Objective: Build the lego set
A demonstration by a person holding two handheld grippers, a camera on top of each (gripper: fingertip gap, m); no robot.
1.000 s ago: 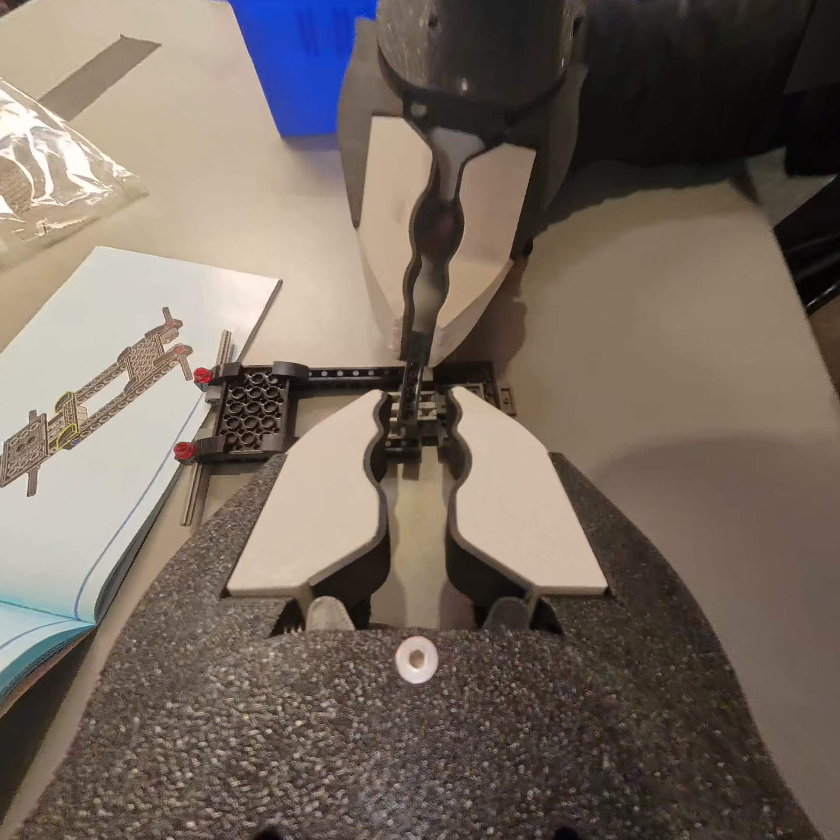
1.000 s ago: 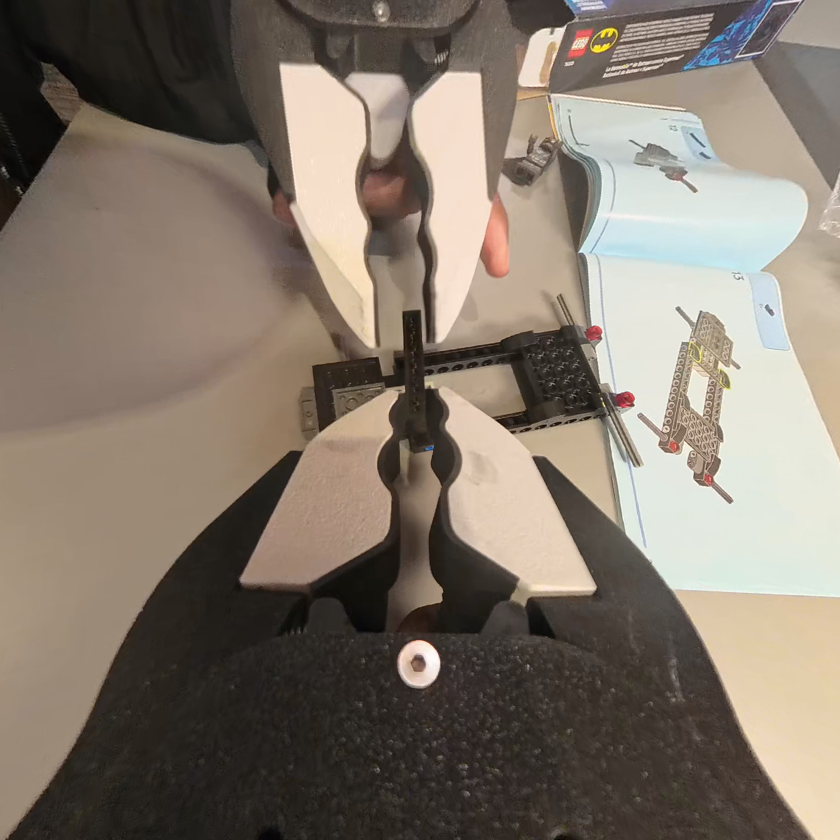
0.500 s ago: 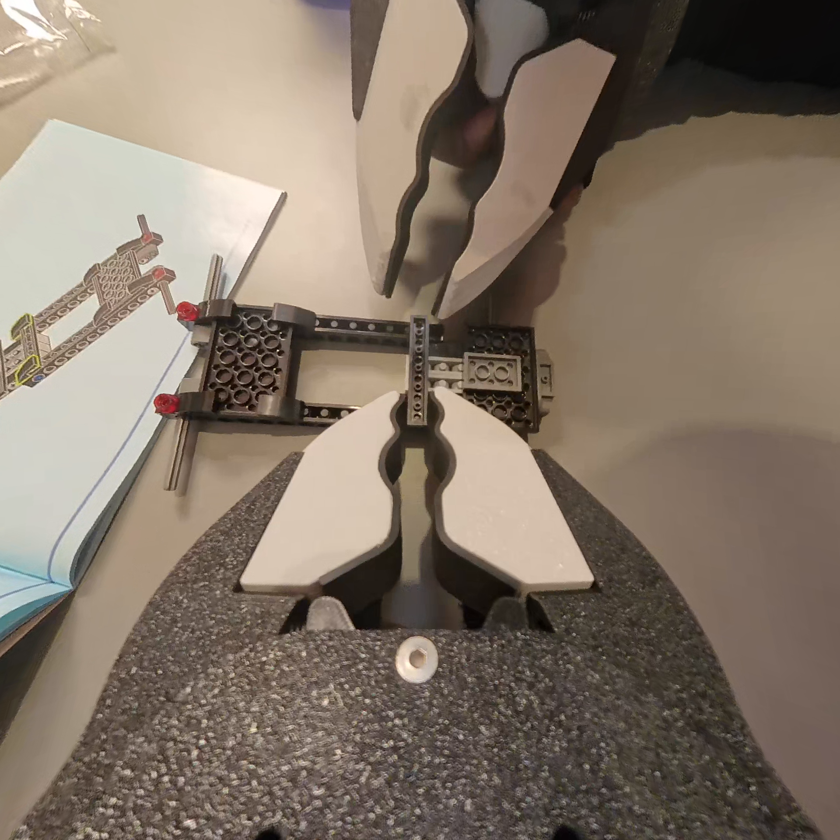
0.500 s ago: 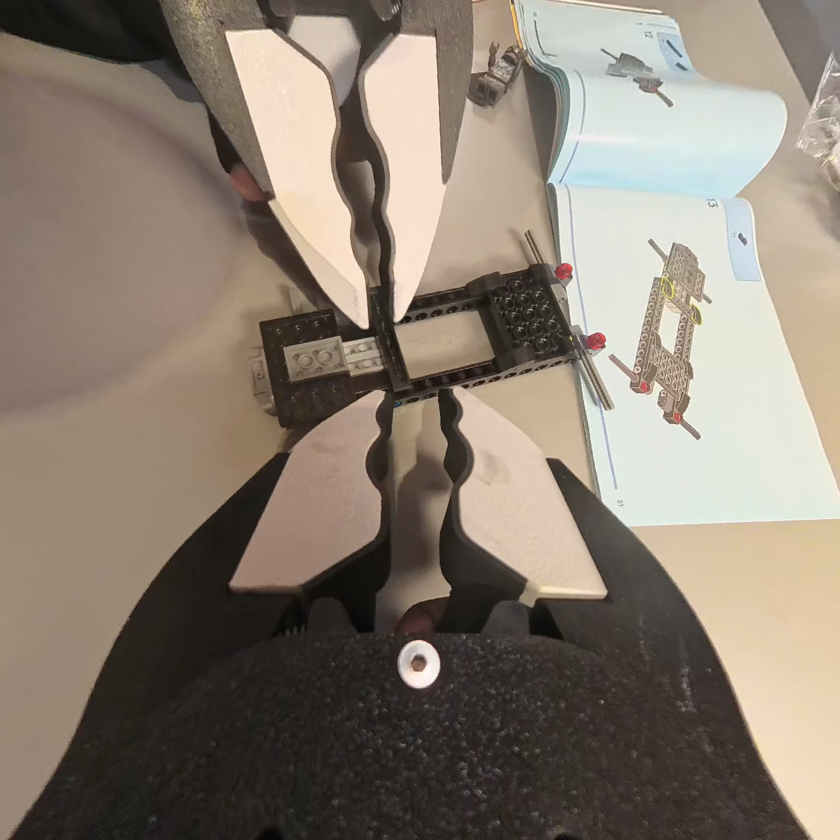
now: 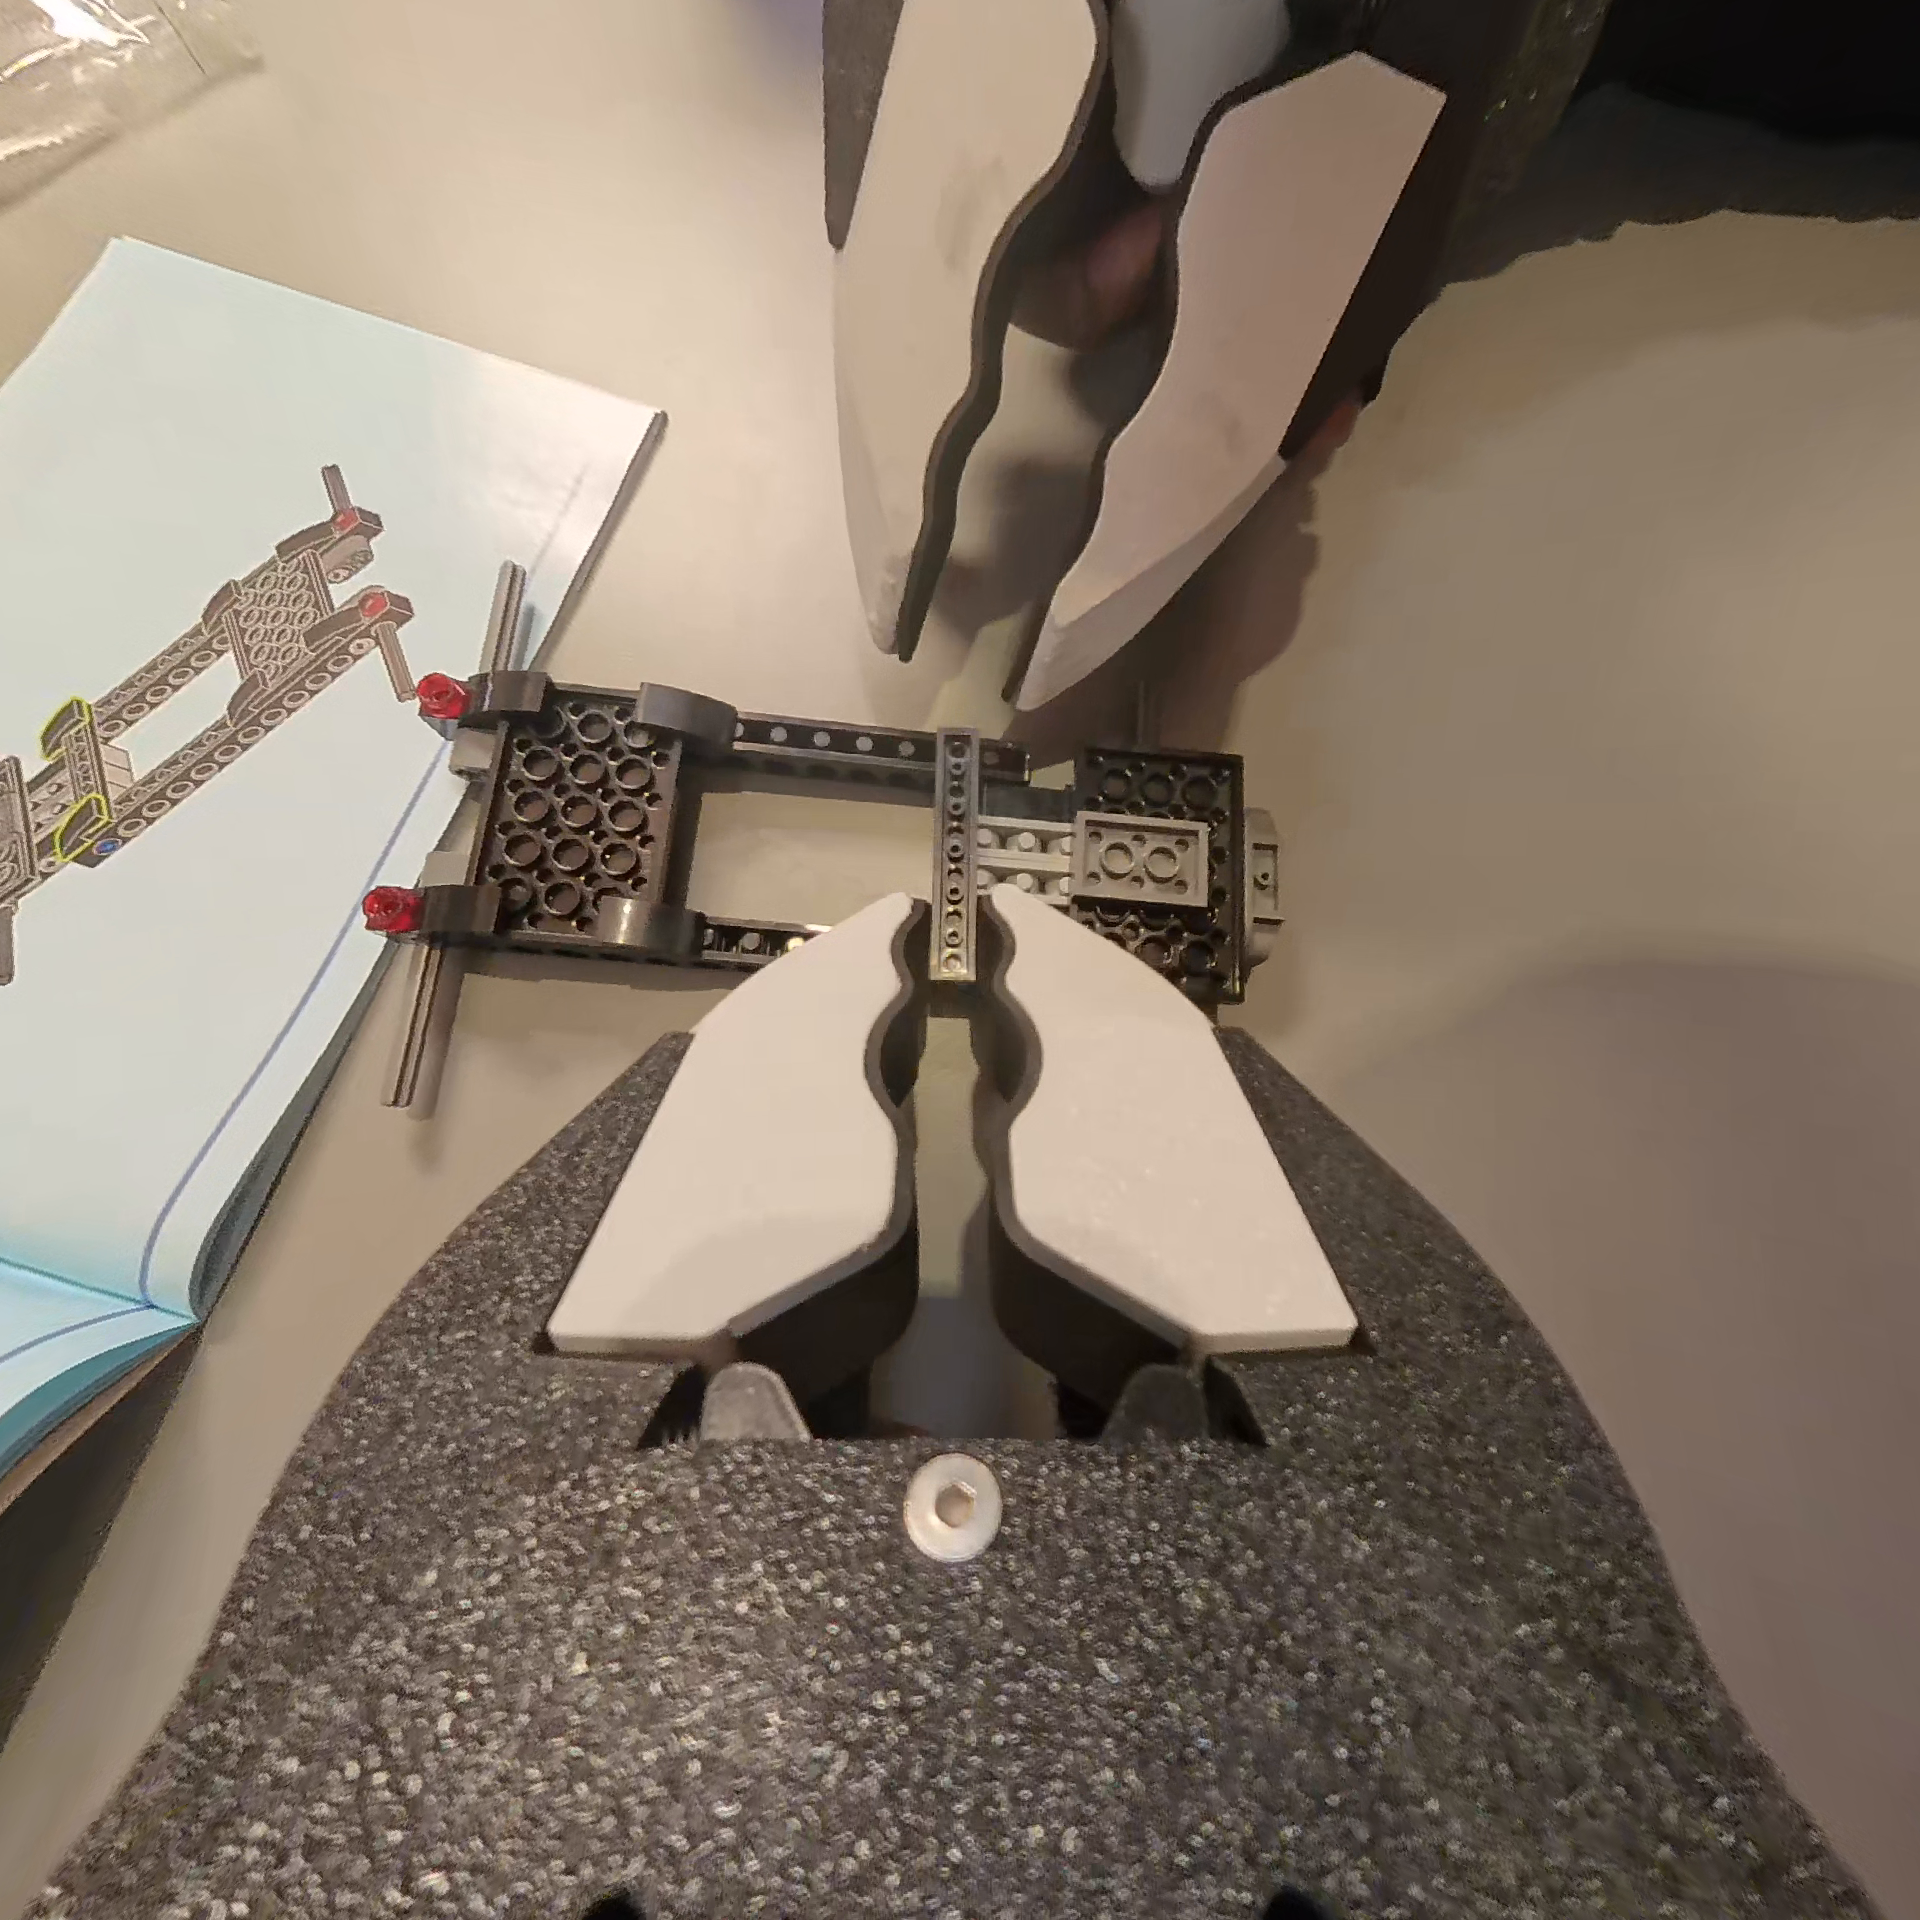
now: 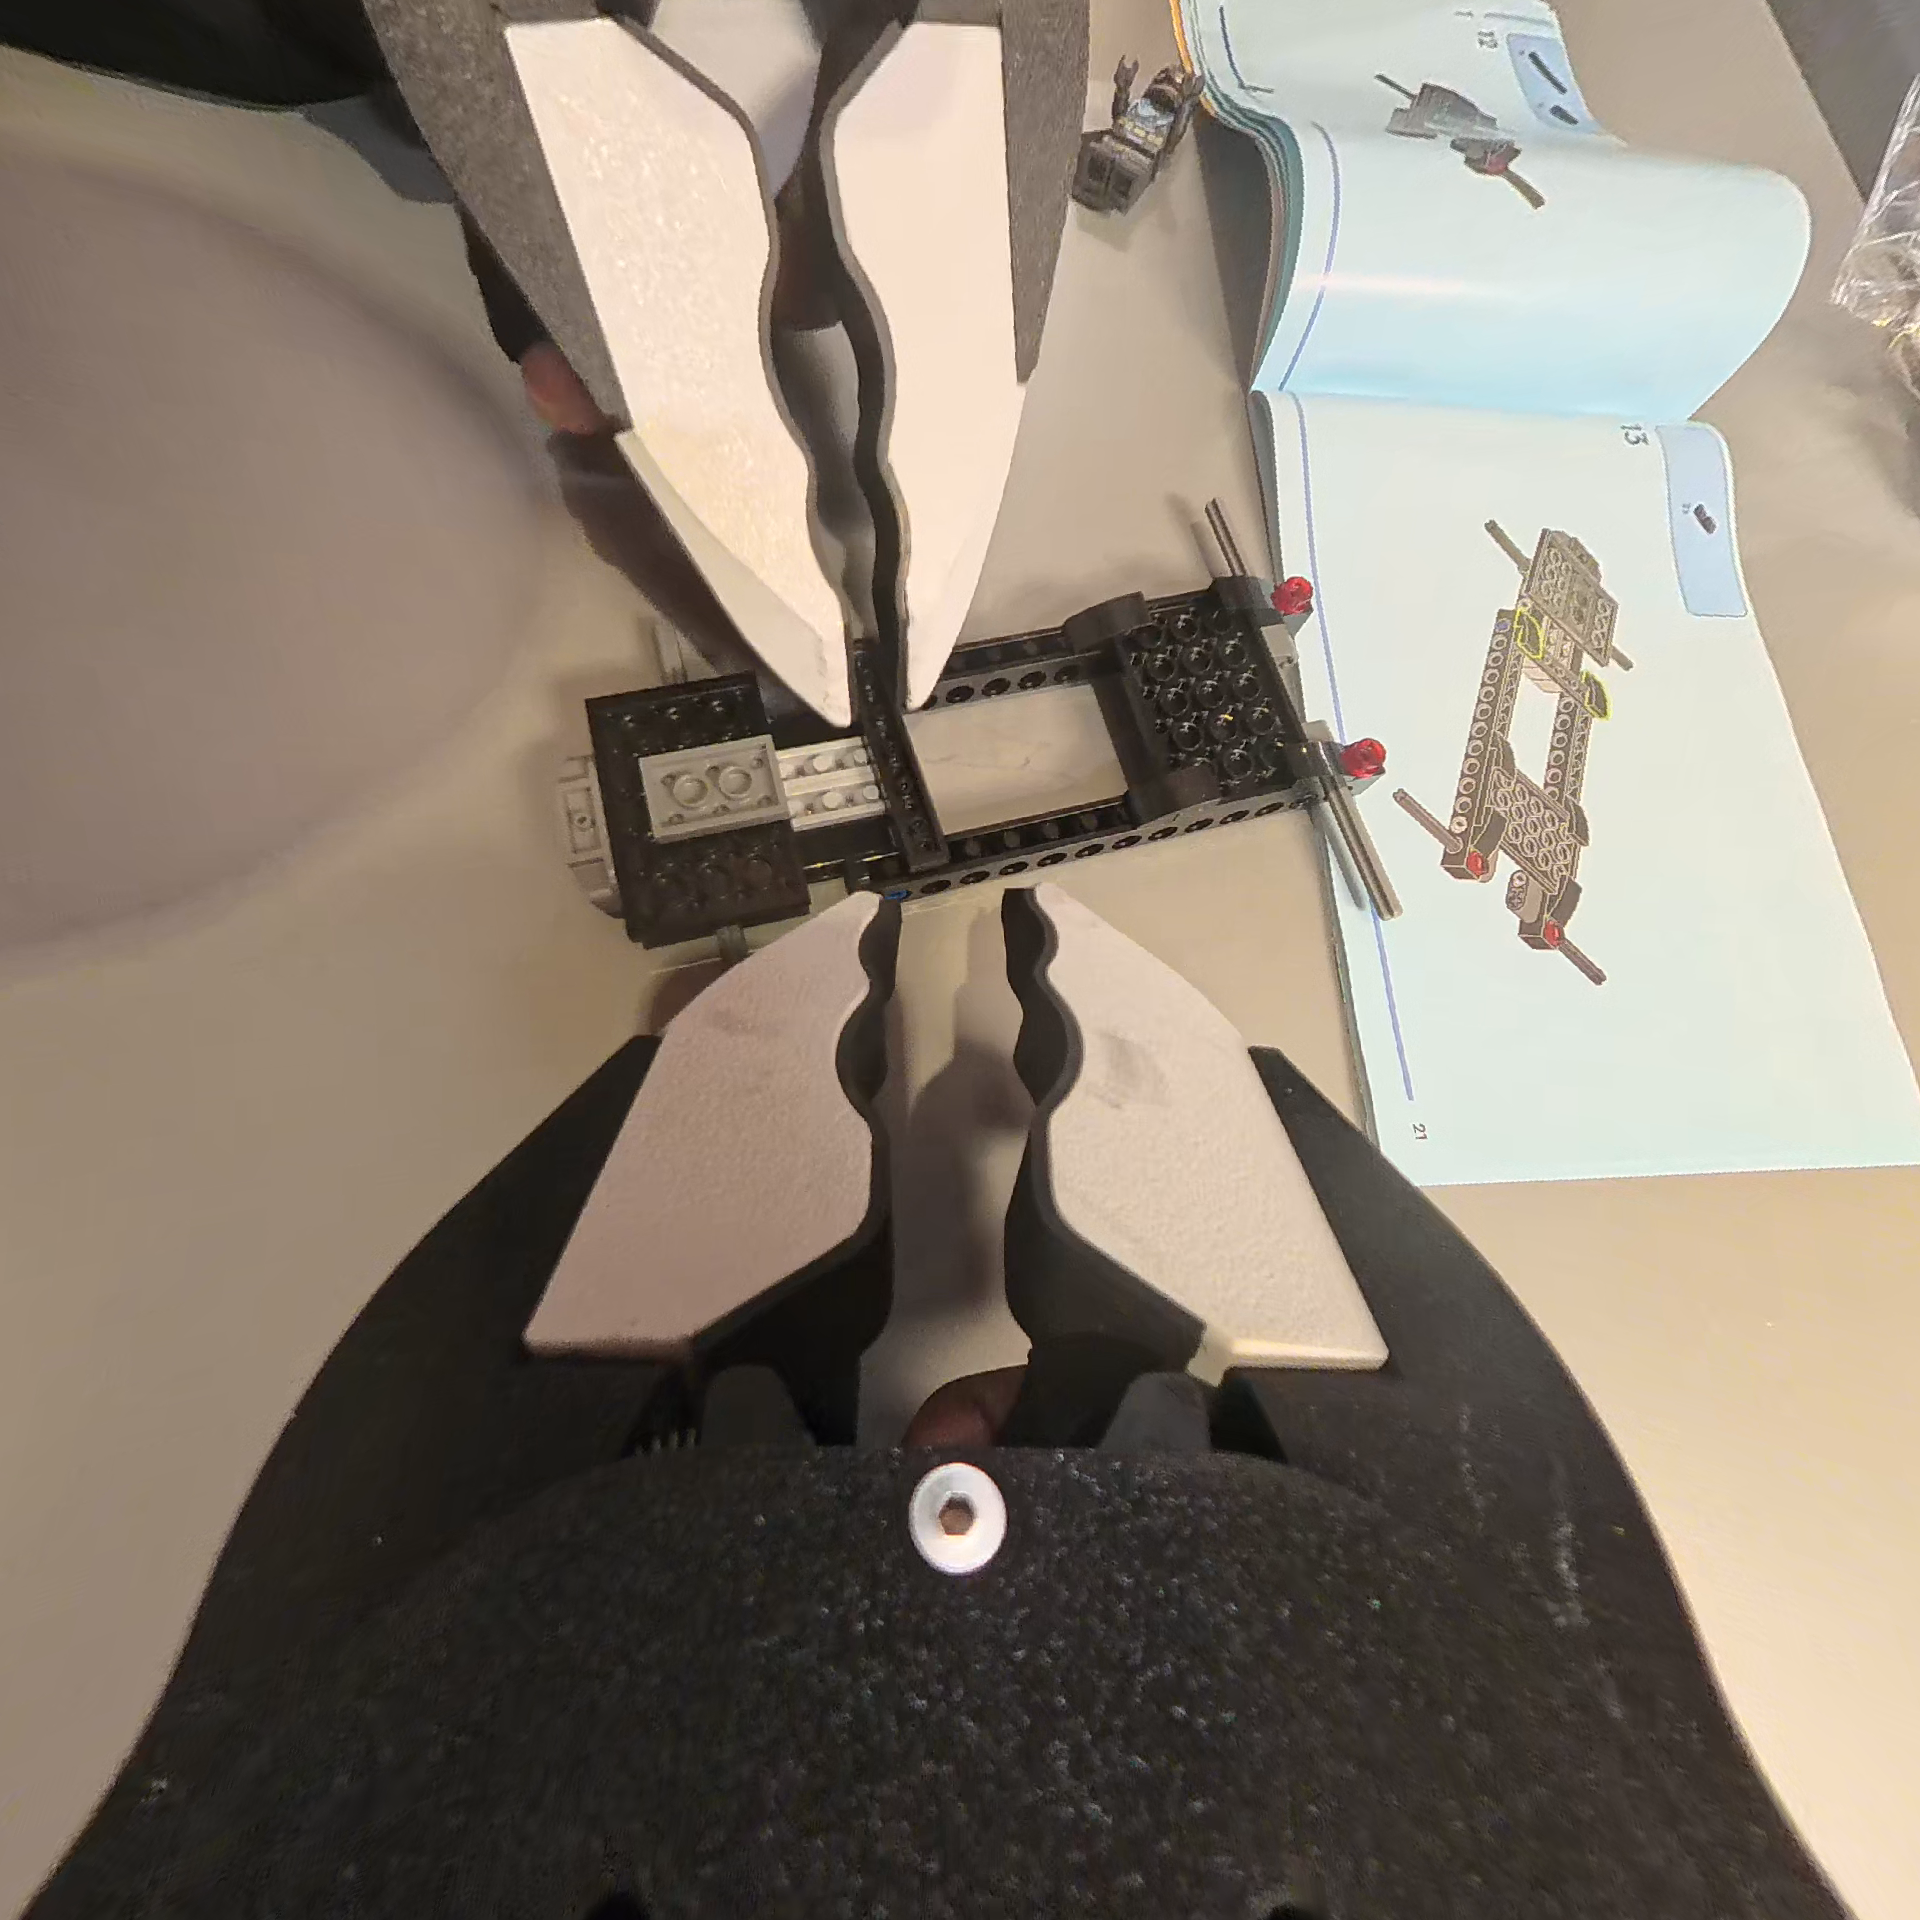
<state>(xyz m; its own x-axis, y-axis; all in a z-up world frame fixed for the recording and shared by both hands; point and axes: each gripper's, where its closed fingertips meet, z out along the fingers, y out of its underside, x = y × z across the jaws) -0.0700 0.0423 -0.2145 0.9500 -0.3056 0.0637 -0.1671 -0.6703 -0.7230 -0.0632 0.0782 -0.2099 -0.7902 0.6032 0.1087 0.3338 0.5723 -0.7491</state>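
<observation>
The left gripper (image 5: 954, 914) is clamping the near end of a narrow dark strip (image 5: 956, 831), its two pads pressing on the strip's long sides. The strip is lying crosswise over a black brick frame (image 5: 582, 821) that is resting flat on the counter (image 5: 1558, 727), bridging the frame's two long rails just beside a grey plate (image 5: 1143, 854).

The right gripper (image 6: 948, 914) is hovering at the frame's other side with its jaws apart and nothing between them; its fingertips are sitting just short of the near rail.

An open instruction booklet (image 6: 1662, 831) is lying at the end of the frame with the two red pins (image 5: 442, 694), and a small figure (image 6: 1138, 125) is lying beyond the booklet. A clear plastic bag (image 5: 94, 94) is sitting at the counter's far corner.

Judging from this, the strip is in the middle of being seated onto the frame. Whether it is fully pressed down cannot be told. A further press would call for holding the frame steady while keeping the strip square across both rails.
</observation>
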